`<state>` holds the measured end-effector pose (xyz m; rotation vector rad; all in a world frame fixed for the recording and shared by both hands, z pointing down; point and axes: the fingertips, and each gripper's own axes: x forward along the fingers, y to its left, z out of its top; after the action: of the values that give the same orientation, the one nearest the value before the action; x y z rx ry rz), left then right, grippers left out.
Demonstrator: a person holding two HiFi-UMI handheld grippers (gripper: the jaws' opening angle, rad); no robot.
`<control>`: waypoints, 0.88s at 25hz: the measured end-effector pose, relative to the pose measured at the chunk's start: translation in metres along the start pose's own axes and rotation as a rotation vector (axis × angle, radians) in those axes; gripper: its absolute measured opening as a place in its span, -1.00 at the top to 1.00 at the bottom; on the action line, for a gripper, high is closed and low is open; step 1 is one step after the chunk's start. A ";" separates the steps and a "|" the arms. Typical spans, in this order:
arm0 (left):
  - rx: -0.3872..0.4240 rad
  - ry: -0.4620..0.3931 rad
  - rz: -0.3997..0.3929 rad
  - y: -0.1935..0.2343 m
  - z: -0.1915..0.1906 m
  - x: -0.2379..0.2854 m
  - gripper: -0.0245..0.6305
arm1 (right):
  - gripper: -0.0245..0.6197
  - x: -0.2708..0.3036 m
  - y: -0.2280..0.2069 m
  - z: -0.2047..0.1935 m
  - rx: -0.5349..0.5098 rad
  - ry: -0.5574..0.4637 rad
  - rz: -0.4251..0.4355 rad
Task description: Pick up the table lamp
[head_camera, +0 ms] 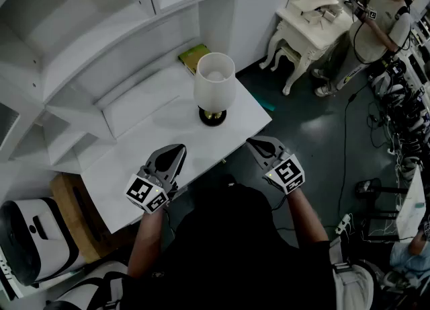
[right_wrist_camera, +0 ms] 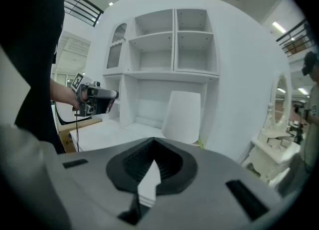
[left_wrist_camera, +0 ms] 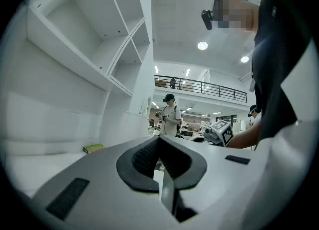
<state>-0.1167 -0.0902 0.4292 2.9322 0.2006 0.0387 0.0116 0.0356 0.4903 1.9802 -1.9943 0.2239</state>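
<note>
lamp: the lamp (head_camera: 213, 90) stands upright on the white bench (head_camera: 151, 150), ahead of both claws and roughly between their lines, well apart from either
lamp base: the dark round base (head_camera: 212, 117) sits flat on the bench, nearer the right claw's side than the left's
lamp shade: the white shade (right_wrist_camera: 183, 116) shows just above and beyond the right claw's tips in the right gripper view; the left gripper view does not show it
why lamp there: likely the set start spot, in open bench with room for a claw on either side
left claw: the left claw (head_camera: 176, 152) hangs over the near bench edge, held level; its jaws are closed together with nothing between them
right claw: the right claw (head_camera: 255, 143) sits just off the bench's near corner, tipped slightly down toward the lamp; its jaws are fully closed and empty
why claws so: reads as a ready pose before the reach; neither claw touches the lamp or the bench
book: a green book (head_camera: 193, 56) lies beyond the lamp, far from both claws, by the back wall of the shelf unit (head_camera: 101, 40)
task stage: pick not yet begun; judged next need is to spread the jaws before closing on the lamp
risk: the shade looks light and top-heavy, so a knock from a closed claw could tip it
</note>
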 end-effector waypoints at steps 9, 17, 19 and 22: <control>-0.006 0.003 0.027 0.010 -0.004 -0.025 0.90 | 0.91 0.014 0.018 -0.004 -0.010 0.014 0.011; -0.005 0.004 0.069 0.014 -0.008 -0.025 0.90 | 0.90 0.026 0.011 -0.017 0.003 -0.002 0.033; -0.009 0.004 0.092 0.014 -0.007 -0.022 0.90 | 0.90 0.031 0.005 -0.022 0.017 -0.006 0.050; -0.012 0.002 0.131 0.013 -0.007 -0.016 0.90 | 0.89 0.042 -0.005 -0.035 0.022 0.002 0.082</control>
<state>-0.1316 -0.1039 0.4387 2.9286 0.0089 0.0625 0.0211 0.0075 0.5364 1.9121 -2.0830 0.2686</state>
